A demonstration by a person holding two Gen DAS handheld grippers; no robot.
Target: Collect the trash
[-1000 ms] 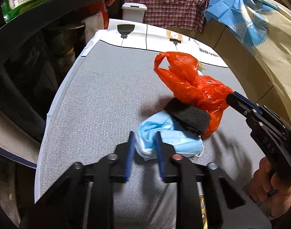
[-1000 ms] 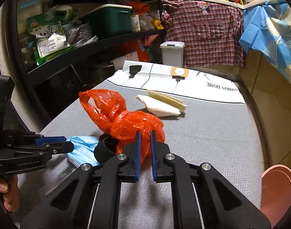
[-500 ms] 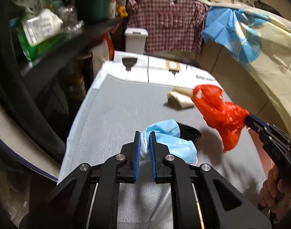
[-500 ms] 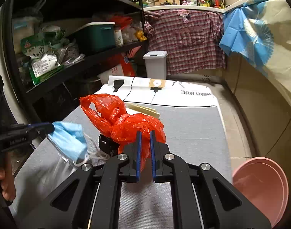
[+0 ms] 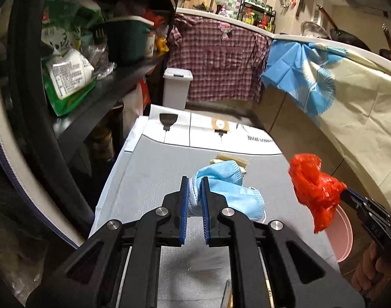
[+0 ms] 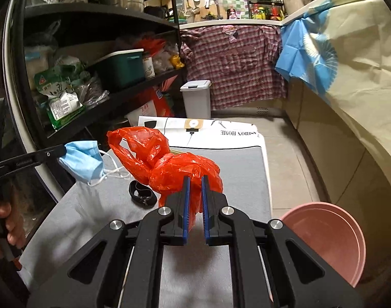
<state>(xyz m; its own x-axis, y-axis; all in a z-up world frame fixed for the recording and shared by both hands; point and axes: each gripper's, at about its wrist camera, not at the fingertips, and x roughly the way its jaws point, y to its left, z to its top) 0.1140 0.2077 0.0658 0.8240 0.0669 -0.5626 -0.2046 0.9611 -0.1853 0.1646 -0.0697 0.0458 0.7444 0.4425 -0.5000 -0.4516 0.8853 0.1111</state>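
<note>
My left gripper point(image 5: 194, 183) is shut on a crumpled blue face mask point(image 5: 227, 191), which hangs above the grey mat point(image 5: 154, 179); in the right wrist view the same mask point(image 6: 81, 160) dangles from the left gripper point(image 6: 63, 151) with its white ear loops trailing. My right gripper point(image 6: 194, 183) is shut on an orange plastic bag point(image 6: 167, 164), lifted off the mat. In the left wrist view that bag point(image 5: 314, 188) hangs at the right from the right gripper point(image 5: 345, 192). A black elastic band point(image 6: 141, 196) lies on the mat below the bag.
A pink plastic basin point(image 6: 323, 238) stands on the floor right of the mat. Folded beige paper point(image 5: 231, 160) lies at the mat's far end. A white lidded bin point(image 6: 196, 98) stands beyond, by a dark shelf unit point(image 6: 92, 77) on the left. Cloth-draped counters run along the right.
The left gripper closed on the mask and lifted it off the mat. The right gripper raised the orange bag and carried it rightward toward the basin, uncovering the black band.
</note>
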